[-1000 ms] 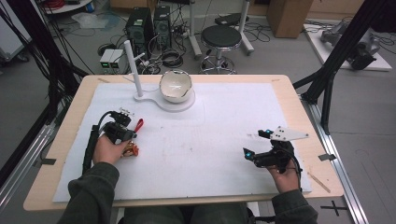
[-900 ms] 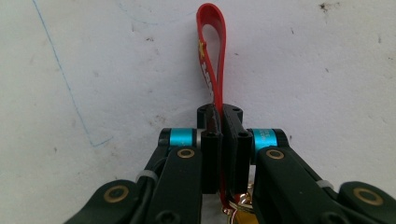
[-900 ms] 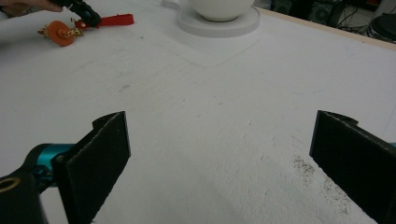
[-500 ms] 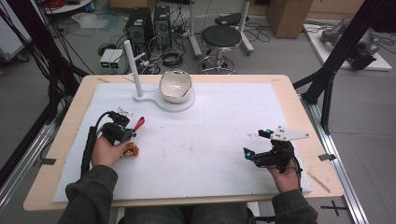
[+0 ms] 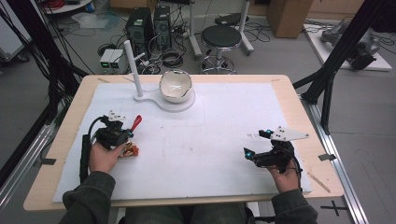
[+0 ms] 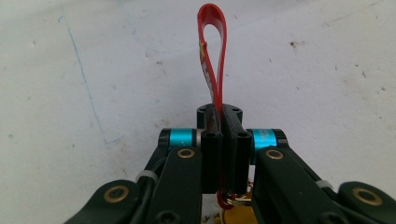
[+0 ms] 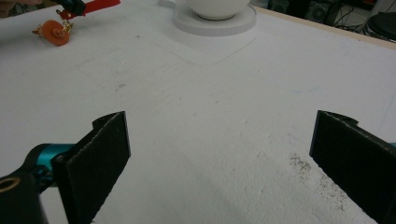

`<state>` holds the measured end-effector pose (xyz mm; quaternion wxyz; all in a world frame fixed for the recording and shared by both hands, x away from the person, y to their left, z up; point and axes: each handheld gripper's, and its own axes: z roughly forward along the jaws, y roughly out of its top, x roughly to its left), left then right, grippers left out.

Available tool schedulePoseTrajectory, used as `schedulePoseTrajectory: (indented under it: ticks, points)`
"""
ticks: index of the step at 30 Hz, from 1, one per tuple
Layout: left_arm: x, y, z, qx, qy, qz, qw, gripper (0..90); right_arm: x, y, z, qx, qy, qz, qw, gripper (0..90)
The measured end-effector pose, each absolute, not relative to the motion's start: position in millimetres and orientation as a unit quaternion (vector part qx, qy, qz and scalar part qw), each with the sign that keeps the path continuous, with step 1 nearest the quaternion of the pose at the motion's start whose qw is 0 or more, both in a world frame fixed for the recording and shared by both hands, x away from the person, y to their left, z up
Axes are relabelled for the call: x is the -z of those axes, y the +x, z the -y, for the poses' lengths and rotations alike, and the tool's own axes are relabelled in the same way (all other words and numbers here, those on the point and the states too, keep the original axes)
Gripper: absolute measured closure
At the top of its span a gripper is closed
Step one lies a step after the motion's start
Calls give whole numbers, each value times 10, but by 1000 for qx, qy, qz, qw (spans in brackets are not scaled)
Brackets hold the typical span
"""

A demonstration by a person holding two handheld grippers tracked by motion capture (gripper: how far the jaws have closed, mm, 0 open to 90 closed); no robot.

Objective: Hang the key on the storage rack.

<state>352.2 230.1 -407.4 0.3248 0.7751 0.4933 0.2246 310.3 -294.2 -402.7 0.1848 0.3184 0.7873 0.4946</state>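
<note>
- High view: left gripper (image 5: 125, 132) sits at the left of the white mat (image 5: 210, 140), a red strap (image 5: 136, 122) poking out ahead of it; orange pendant (image 5: 130, 150) on the mat just beside the hand.
- Left gripper view: jaws clamped together on the red strap (image 6: 212, 56), whose loop stands beyond the tips; orange bit visible beneath.
- Right gripper (image 5: 257, 145) rests at the mat's right, well apart.
- Right gripper view: jaws wide apart, nothing between; white bowl (image 7: 217, 7) on its stand far ahead.
</note>
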Motion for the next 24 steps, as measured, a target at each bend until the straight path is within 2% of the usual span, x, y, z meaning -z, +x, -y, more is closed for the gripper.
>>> schedulePoseTrajectory:
  ticks: [24]
  points:
    - [3950, 3333, -2311, -265, 734, -479, 401, 863, 4030, 3110, 2957, -496, 323, -785, 184, 40]
